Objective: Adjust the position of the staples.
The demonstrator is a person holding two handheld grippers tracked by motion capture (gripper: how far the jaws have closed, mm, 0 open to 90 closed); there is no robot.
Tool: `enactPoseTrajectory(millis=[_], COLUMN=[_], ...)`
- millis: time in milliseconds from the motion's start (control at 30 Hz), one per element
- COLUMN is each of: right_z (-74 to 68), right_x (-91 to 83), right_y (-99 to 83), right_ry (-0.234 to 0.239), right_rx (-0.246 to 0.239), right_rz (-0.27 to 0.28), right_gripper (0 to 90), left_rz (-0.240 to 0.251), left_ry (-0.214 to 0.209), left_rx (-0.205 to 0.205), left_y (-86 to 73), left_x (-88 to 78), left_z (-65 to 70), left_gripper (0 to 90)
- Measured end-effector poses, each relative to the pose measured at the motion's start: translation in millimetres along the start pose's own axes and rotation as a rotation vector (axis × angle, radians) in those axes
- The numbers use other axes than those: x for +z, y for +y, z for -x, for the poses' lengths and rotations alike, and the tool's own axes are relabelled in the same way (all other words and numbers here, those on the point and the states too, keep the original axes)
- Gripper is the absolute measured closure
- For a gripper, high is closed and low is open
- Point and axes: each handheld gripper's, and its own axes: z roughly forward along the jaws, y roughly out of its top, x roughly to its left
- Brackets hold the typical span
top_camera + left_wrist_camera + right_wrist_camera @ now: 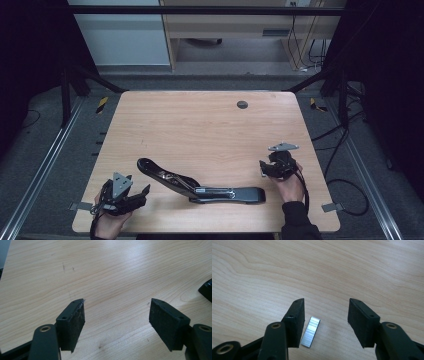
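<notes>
Right gripper (pixel 325 320) stood open around the staple strip (pixel 310 331) on the table (pixel 362 270), so centring and lowering before closing looked wise; left gripper (pixel 116 320) open, empty, stapler (pixel 200 185) opened flat nearby.

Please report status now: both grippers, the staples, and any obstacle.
Left hand-held gripper open over bare wood. Right hand-held gripper open, small silver metal strip of staples lying between its jaws, not gripped. Opened black stapler lies apart; nothing blocks.
</notes>
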Motion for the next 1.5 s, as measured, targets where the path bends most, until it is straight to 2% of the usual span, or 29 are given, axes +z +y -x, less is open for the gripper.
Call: enactPoseTrajectory(millis=[133, 367, 733, 900, 1233, 1367, 1500], right_z=[1.4, -0.9, -7.6, -9.0, -9.3, -7.7, -4.1], right_x=[3.9, 9.5, 16.6, 19.1, 20.9, 19.2, 11.3], right_y=[5.0, 4.0, 1.3, 0.6, -0.2, 0.3, 0.6], right_ry=[-0.001, 0.008, 0.026, 0.031, 0.048, 0.053, 0.071], right_rx=[0.026, 0.042, 0.065, 0.061, 0.053, 0.017, -0.005], right_rz=[-0.03, -0.099, -0.155, -0.171, -0.201, -0.206, -0.181], right_gripper=[54.6, 63.0, 66.6, 67.8, 77.6, 77.8, 77.8], left_rz=[-0.003, -0.005, -0.01, -0.013, -0.017, -0.017, -0.018], left_ry=[0.001, 0.004, -0.002, -0.004, -0.003, -0.004, -0.004], left_rx=[0.001, -0.001, 0.0, 0.002, 0.003, 0.003, 0.001], left_y=[-0.1, -0.4, -0.7, -0.9, -1.0, -1.0, -1.0], left_x=[0.6, 0.2, 0.7, 0.8, 1.4, 1.2, 0.6], left_z=[-0.4, -1.4, -0.7, -0.5, -0.4, -0.5, -0.6], left_gripper=[28.3, 29.1, 29.4, 29.5, 29.5, 29.6, 29.6])
